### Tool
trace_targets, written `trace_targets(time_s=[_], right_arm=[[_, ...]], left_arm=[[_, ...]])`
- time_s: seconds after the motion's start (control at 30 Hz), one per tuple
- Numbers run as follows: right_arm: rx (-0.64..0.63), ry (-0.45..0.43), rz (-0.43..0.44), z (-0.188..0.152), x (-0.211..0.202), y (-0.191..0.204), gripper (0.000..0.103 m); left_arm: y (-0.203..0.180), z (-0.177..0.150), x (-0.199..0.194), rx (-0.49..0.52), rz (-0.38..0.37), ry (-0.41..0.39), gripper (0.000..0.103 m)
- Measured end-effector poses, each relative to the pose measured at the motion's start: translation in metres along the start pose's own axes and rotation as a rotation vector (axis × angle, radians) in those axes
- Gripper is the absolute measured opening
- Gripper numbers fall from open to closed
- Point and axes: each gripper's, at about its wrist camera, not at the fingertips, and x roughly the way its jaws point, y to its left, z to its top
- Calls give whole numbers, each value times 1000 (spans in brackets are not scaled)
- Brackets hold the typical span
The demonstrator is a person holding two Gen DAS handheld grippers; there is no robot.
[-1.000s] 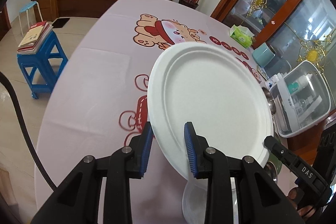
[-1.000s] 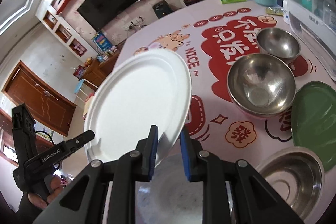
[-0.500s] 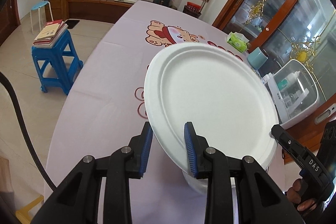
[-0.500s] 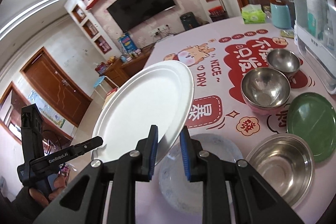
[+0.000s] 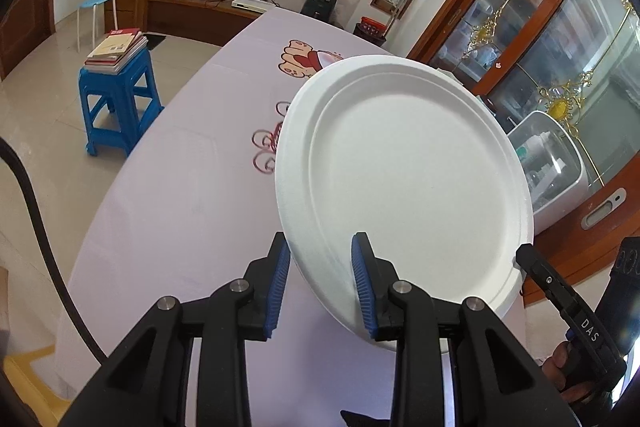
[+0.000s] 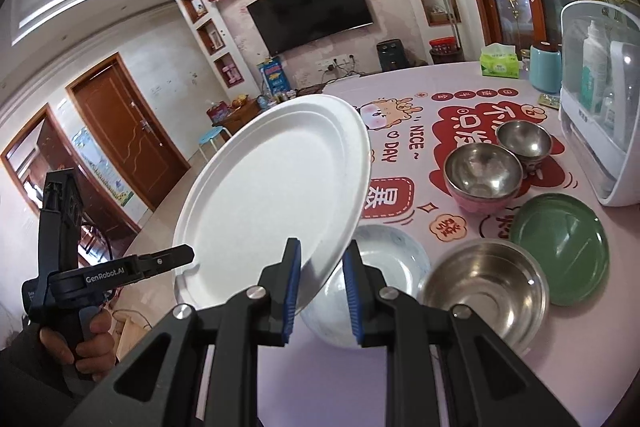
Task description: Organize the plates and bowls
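A large white paper plate is held tilted in the air above the table, gripped at two sides of its rim. My left gripper is shut on its near rim. My right gripper is shut on the rim of the same plate. On the table in the right wrist view lie a pale marbled bowl, a large steel bowl, a green plate, a steel bowl in a pink one and a small steel bowl.
The table has a pink printed cloth. A white plastic storage box, a teal cup and a tissue pack stand at its far right. A blue stool with books stands on the floor at left.
Both grippers have lifted the white plate higher above the table, away from the bowls. The grips have not changed.
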Motion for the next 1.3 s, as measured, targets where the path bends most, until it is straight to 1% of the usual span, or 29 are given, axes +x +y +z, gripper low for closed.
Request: trace_targets(time_s=[0.23, 0.4, 0.57, 0.63, 0.77, 0.87, 0.93, 1.03, 1.2, 1.3], right_arm=[[-27, 0, 29, -21, -31, -19, 21], [-20, 32, 31, -36, -45, -33, 21], [-27, 59, 33, -45, -59, -41, 21], [-34, 68, 27, -48, -64, -43, 21], [-24, 76, 10, -57, -74, -50, 21], [-2, 71, -13, -63, -82, -53, 21], [10, 63, -40, -68, -87, -52, 21], [19, 49, -80, -74, -94, -49, 21], [35, 54, -135, -87, -105, -39, 21], [53, 71, -171, -100, -107, -33, 21]], left_arm=[[-19, -39, -8, -13, 20, -2, 30], [-30, -58, -7, -32, 28, 11, 30], [-46, -77, -10, -14, 54, 25, 33], [-53, -84, -11, -7, 53, 34, 33], [-59, -90, -11, 7, 35, 62, 34], [-66, -92, -11, 45, 9, 82, 38], [-71, -93, -12, 76, -9, 89, 41], [-75, -94, -13, 108, -38, 94, 41], [-71, -104, -17, 143, -84, 124, 43], [-67, -109, -16, 148, -93, 149, 43]])
